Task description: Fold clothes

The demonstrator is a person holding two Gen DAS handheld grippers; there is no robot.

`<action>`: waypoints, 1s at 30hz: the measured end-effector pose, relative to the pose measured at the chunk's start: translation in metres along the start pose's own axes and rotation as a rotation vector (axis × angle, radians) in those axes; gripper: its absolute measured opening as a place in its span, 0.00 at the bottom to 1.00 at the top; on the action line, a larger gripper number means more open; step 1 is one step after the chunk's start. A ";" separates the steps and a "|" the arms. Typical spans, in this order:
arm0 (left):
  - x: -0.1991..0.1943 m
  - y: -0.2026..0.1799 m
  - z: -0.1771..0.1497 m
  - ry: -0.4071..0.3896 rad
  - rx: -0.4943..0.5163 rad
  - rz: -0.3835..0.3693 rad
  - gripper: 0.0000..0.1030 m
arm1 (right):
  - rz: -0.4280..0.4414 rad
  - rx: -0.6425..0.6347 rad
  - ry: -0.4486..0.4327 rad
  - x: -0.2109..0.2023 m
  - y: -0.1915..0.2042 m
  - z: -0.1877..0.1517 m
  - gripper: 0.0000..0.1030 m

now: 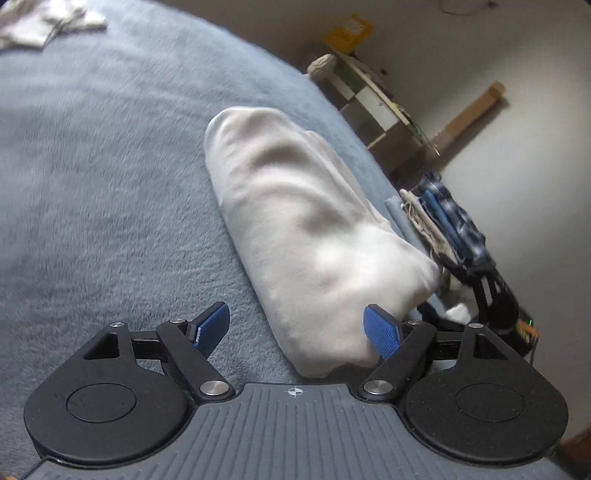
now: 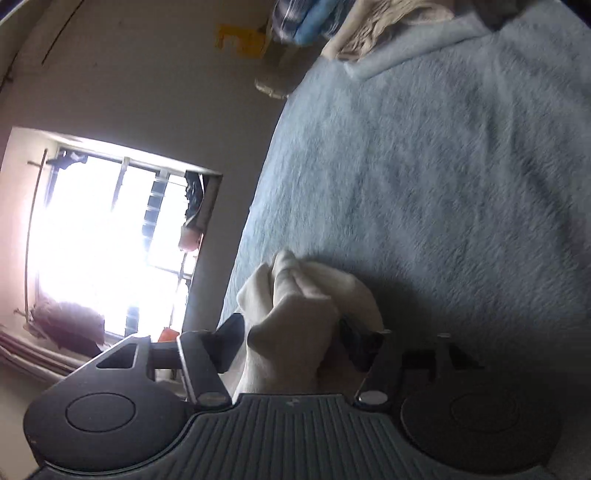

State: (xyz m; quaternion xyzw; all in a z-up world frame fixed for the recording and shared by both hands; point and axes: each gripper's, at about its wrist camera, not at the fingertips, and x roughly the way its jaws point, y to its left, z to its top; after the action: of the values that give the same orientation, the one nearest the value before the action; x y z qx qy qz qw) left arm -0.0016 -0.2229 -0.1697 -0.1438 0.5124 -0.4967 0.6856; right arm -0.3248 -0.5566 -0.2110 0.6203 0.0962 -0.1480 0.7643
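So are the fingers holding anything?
The right gripper has a bunched end of the white cloth between its fingers; a firm pinch cannot be told. The left gripper holds nothing.

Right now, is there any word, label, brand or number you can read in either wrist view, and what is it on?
None readable.
Yellow box on the shelf: pale label, too blurred to read.
Left gripper body: only a crosshair mark, no text.
Folded white garment, blue blanket: no print.
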 end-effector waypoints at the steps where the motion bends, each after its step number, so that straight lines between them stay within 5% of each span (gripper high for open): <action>1: 0.006 0.007 0.002 0.017 -0.048 -0.020 0.79 | -0.014 0.016 -0.002 -0.006 -0.006 0.002 0.71; 6: 0.021 0.012 0.005 0.031 -0.102 -0.058 0.88 | -0.044 0.020 0.083 -0.003 -0.016 -0.009 0.81; 10: 0.027 0.011 0.009 0.047 -0.129 -0.070 0.89 | -0.029 -0.040 0.131 0.011 -0.001 -0.019 1.00; 19: 0.048 0.007 0.019 0.079 -0.135 -0.070 0.92 | -0.142 -0.069 0.219 0.058 0.020 -0.022 1.00; 26: 0.046 0.011 0.021 0.098 -0.140 -0.075 0.90 | -0.275 -0.089 0.157 0.031 0.026 -0.012 0.97; 30: 0.048 0.010 0.020 0.096 -0.134 -0.066 0.91 | -0.241 0.008 0.223 0.042 0.016 -0.021 1.00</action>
State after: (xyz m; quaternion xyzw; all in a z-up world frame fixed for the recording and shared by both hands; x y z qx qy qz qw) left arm 0.0198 -0.2643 -0.1943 -0.1822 0.5717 -0.4900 0.6323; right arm -0.2787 -0.5379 -0.2143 0.6200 0.2535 -0.1693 0.7230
